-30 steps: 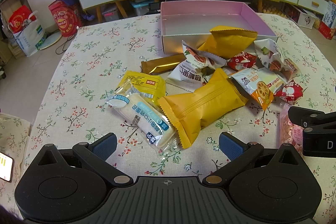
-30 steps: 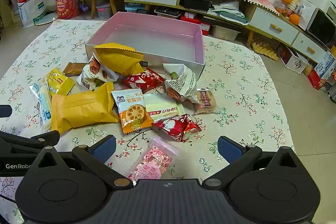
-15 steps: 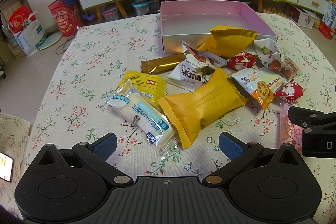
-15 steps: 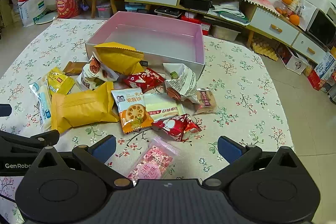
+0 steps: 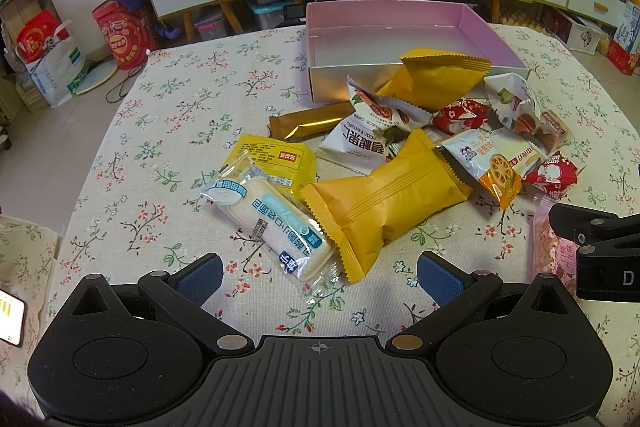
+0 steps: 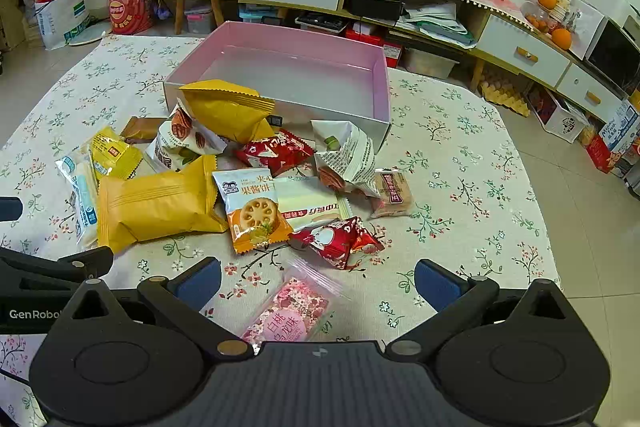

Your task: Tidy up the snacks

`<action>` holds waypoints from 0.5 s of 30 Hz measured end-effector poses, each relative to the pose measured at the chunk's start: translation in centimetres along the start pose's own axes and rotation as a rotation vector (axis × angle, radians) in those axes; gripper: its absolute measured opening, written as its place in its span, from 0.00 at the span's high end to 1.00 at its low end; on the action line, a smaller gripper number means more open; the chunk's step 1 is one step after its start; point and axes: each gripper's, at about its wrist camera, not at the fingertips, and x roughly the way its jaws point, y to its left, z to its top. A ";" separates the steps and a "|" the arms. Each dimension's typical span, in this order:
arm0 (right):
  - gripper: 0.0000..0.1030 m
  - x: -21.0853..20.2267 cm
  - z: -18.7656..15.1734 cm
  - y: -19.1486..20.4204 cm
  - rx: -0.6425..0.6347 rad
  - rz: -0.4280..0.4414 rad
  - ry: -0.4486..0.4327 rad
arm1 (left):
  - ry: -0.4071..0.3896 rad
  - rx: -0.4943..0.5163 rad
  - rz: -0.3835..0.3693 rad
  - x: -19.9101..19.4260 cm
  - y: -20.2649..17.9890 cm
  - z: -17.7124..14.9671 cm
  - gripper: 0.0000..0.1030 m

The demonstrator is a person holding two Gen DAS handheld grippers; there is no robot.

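Snacks sit in a loose heap on the floral tablecloth [image 5: 168, 115], just in front of the pink box [image 6: 384, 83], which has nothing in it. L gripper [image 5: 318, 273] hangs low over the near edge of the table w/ fingers wide apart, holding nothing; the white bread pack [image 5: 272, 223] lies just ahead between its blue pads [image 5: 200, 273], tilted, its near end close to them. Touching that pack on the right is a big yellow pouch [image 5: 388, 203]; a small yellow packet [image 5: 276, 159] lies partly under the bread pack. R gripper [image 6: 318, 283] also spread apart and empty, w/ the pink sachet [image 6: 288, 311] lying flat between its fingers, lower end hidden by the gripper body. Just beyond the sachet: a red wrapper [image 6: 336, 237] and an orange biscuit pack [image 6: 252, 207]. A 2nd yellow pouch [image 6: 228, 109] leans on the box front wall. Each gripper's tip shows at the edge of the other's view.
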 end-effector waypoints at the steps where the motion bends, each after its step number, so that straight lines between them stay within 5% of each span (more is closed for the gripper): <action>1: 0.23 0.0 0.0 0.0 -0.001 -0.001 0.000 | 0.000 0.000 0.000 0.0 0.0 0.0 0.00; 15: 0.23 -0.2 0.3 -0.5 -0.006 0.002 -0.032 | -0.003 -0.010 -0.004 0.5 0.1 -0.2 0.00</action>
